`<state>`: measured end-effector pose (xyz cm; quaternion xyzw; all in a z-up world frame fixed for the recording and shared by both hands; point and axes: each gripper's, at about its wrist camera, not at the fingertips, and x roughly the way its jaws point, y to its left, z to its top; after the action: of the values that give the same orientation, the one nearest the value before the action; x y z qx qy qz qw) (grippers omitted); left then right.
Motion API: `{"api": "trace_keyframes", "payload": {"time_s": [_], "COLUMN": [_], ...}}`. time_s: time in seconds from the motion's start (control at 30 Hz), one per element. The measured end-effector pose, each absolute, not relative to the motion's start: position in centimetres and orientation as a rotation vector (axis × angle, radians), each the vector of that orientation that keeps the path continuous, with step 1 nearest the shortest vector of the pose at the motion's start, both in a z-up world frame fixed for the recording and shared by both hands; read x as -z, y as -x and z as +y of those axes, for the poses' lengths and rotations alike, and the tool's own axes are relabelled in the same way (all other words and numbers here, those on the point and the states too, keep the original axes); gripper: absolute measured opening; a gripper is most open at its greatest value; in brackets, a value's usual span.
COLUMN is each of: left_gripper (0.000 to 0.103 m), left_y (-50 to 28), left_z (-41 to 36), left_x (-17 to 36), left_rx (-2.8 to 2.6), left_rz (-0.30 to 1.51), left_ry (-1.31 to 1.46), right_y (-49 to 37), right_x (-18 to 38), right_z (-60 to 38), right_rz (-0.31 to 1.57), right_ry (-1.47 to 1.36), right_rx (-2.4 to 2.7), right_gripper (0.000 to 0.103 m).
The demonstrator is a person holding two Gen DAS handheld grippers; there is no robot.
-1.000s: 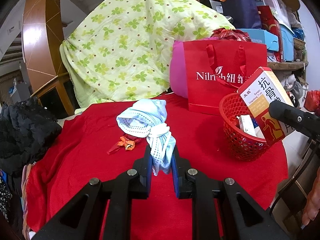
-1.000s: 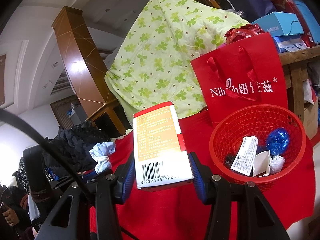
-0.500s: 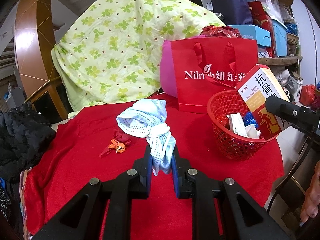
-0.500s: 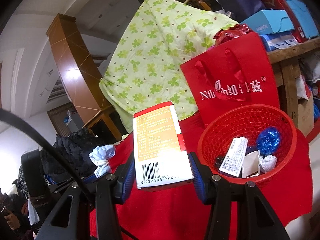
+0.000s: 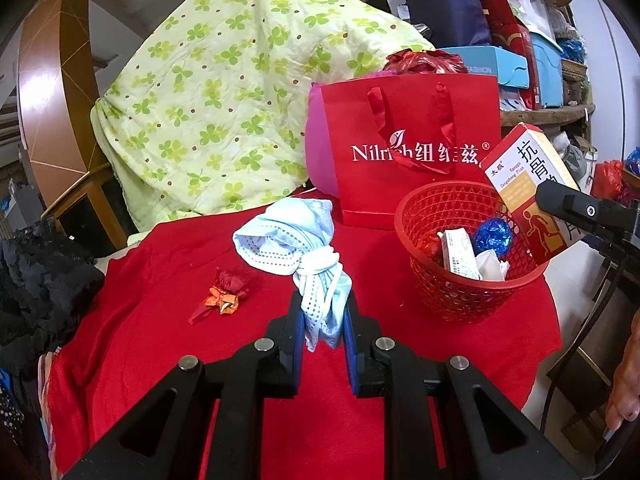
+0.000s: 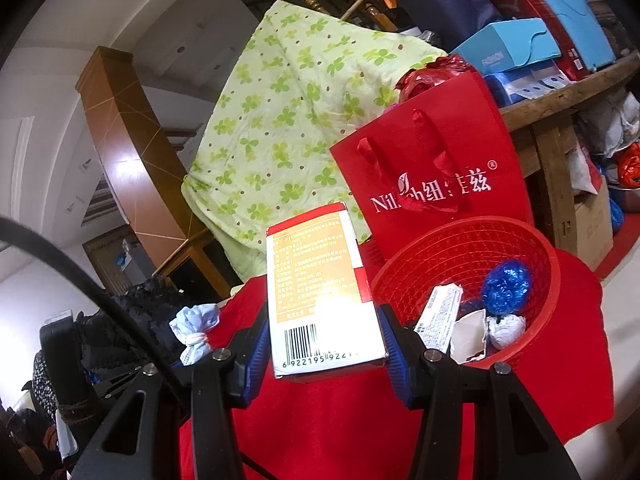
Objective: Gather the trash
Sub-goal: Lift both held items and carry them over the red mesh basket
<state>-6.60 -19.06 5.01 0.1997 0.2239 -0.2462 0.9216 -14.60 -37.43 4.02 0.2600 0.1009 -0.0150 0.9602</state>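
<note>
My left gripper (image 5: pixel 322 312) is shut on a knotted bundle of light-blue face masks (image 5: pixel 292 236), held up above the red tablecloth (image 5: pixel 168 320). The same bundle (image 6: pixel 196 330) shows at the left of the right wrist view. My right gripper (image 6: pixel 323 344) is shut on a white, orange and red medicine box (image 6: pixel 320 292), held upright just left of the red mesh basket (image 6: pixel 472 248). In the left wrist view that box (image 5: pixel 528 184) hangs over the basket's (image 5: pixel 448 296) far right rim. The basket holds a small carton (image 5: pixel 460 254), a blue foil ball (image 5: pixel 492 236) and crumpled paper.
An orange and red wrapper (image 5: pixel 224 294) lies on the cloth left of my left gripper. A red paper gift bag (image 5: pixel 416 152) stands behind the basket, with a pink cushion and a green clover quilt (image 5: pixel 224 100) beyond. Dark clothing (image 5: pixel 36 272) is piled at the left edge.
Both grippers have shifted toward the basket, which now looms larger and shows more of its contents. The box has come closer to the basket rim. Neither grip has changed.
</note>
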Motion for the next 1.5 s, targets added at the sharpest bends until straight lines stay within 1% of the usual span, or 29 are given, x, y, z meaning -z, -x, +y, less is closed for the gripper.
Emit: {"api": "trace_keyframes", "payload": {"time_s": [0.83,1.3,1.5], "left_gripper": [0.018,0.019,0.019], "left_y": [7.6,6.5,5.9], "left_z": [-23.2,-24.3,-24.3], "left_x": [-3.2,-1.8,-2.2], "left_rx": [0.591,0.638,0.661], "left_rz": [0.489,0.531,0.531], "left_ry": [-0.460,-0.448,-0.428], "right_y": [17.1,16.9,16.6], "right_x": [-2.5,-1.3,-1.3], "right_z": [-42.0,-43.9,-44.0], "right_rz": [0.187,0.213,0.223], "right_ry": [-0.593,-0.615,-0.604], "right_rx": [0.134,0.193,0.211], "right_gripper": [0.053,0.053,0.053]}}
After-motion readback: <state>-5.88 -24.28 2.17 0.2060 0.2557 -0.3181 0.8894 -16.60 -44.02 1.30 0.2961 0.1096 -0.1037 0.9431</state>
